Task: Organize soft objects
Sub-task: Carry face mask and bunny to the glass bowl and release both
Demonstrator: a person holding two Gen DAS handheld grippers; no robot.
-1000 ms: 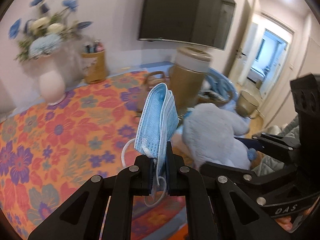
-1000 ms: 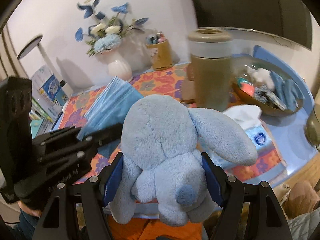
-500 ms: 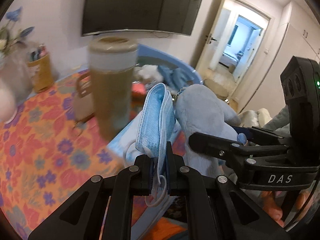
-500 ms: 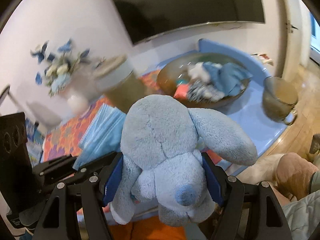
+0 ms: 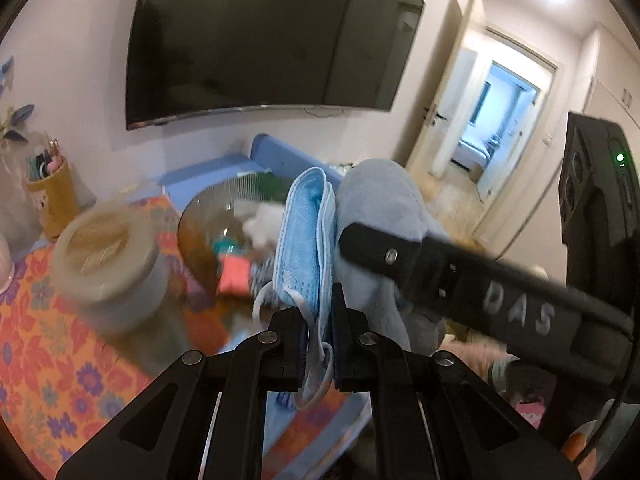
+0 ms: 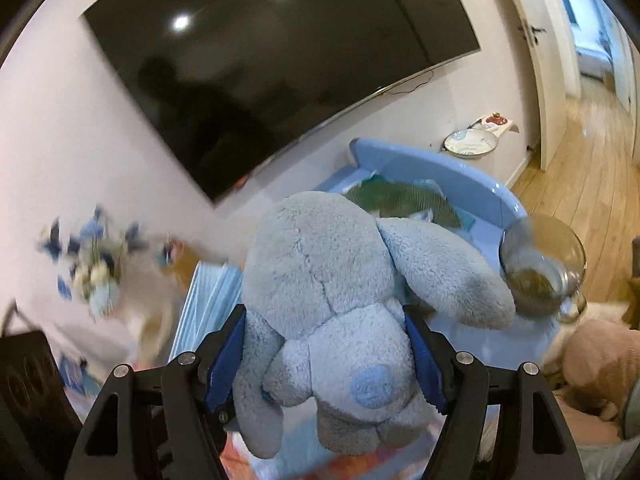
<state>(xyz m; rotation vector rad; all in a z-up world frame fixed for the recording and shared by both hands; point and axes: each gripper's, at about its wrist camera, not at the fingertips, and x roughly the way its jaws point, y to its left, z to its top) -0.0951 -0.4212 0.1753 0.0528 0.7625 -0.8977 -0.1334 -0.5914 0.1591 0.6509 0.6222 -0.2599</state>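
My left gripper (image 5: 319, 320) is shut on a folded blue face mask (image 5: 306, 236), which stands upright between its jaws with an ear loop hanging below. My right gripper (image 6: 326, 344) is shut on a light blue plush toy (image 6: 340, 300), its blue pads pressed into both sides of the body and one long ear drooping to the right. In the left wrist view the plush toy (image 5: 380, 216) and the right gripper's arm sit just right of the mask. The mask (image 6: 208, 300) shows left of the plush toy in the right wrist view. Beyond the mask lies a brown glass bowl (image 5: 204, 220) with soft items inside.
A lidded brown jar (image 5: 116, 264) stands on the floral cloth (image 5: 48, 360) at left, with a pencil cup (image 5: 54, 200) behind it. A blue tray (image 6: 440, 184) curves at the back. A glass mug (image 6: 540, 272) sits at right. A vase of flowers (image 6: 96, 272) is blurred. A TV (image 5: 260, 36) hangs on the wall.
Both grippers have swung to the right and a little up, carrying the mask and the plush toy. The jar slid to the left and the bowl came into view. The right view has tilted.
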